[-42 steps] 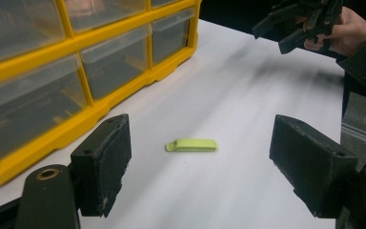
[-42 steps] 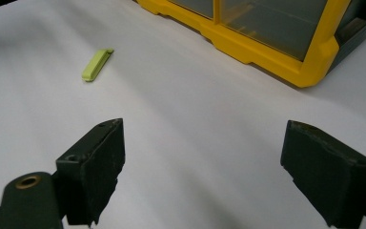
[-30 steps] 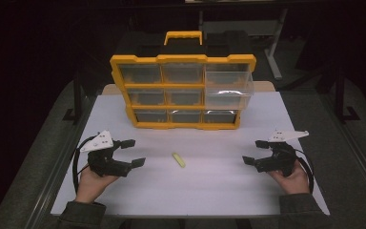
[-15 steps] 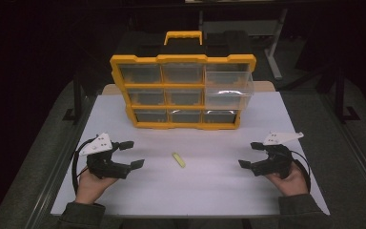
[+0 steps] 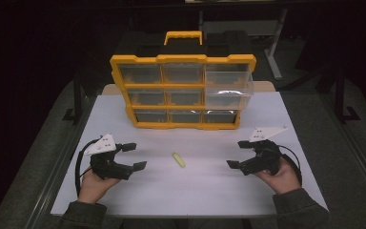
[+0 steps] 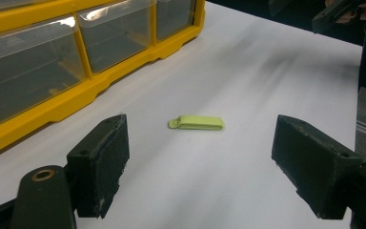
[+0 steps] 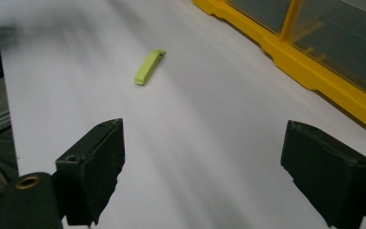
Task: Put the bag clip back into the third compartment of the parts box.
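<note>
A small flat yellow-green clip (image 5: 178, 160) lies on the white table (image 5: 195, 191) between my two grippers, also seen as the clip (image 6: 196, 123) and the clip (image 7: 149, 67). Behind it stands a yellow organizer (image 5: 183, 93) with clear drawers; its right middle drawer (image 5: 228, 89) is pulled out. My left gripper (image 5: 133, 156) rests at the table's left, open and empty, its jaws pointing at the clip. My right gripper (image 5: 238, 154) is at the right, open and empty, aimed leftward. In the left gripper view the gripper (image 6: 198, 167) frames the clip; the right gripper (image 7: 205, 174) has it farther off.
The organizer (image 6: 76, 62) sits close to the left of my left gripper's line, and the organizer (image 7: 314, 52) to the right of my right gripper's. A dark floor surrounds the table, with metal frame legs (image 5: 78, 95) at the sides.
My right gripper has drifted slightly left and toward the front edge. My left gripper has barely shifted. The clip has stayed put.
</note>
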The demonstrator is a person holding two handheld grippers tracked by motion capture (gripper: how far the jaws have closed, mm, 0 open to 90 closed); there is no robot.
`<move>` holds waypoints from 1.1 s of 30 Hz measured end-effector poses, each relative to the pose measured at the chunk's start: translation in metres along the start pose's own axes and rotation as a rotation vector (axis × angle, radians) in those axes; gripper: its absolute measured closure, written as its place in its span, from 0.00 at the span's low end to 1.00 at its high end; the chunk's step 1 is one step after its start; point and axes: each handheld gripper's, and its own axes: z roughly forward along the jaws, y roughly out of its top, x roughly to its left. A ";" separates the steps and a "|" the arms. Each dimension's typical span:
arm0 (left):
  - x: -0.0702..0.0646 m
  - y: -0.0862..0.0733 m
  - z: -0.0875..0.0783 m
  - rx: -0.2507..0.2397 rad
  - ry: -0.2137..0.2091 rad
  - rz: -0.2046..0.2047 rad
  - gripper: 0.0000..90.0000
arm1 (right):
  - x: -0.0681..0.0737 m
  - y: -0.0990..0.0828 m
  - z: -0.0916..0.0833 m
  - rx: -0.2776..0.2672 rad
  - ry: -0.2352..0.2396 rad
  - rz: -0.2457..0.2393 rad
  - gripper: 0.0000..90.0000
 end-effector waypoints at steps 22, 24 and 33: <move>0.003 -0.002 -0.009 -0.034 -0.002 -0.016 0.24 | 0.034 0.060 0.018 0.074 0.063 -0.089 0.17; 0.003 -0.002 -0.008 -0.037 -0.002 -0.013 0.24 | 0.036 0.063 0.021 0.083 0.061 -0.091 0.19; 0.002 -0.001 -0.009 -0.034 -0.004 -0.007 0.24 | 0.049 0.078 0.041 0.114 0.075 -0.127 0.23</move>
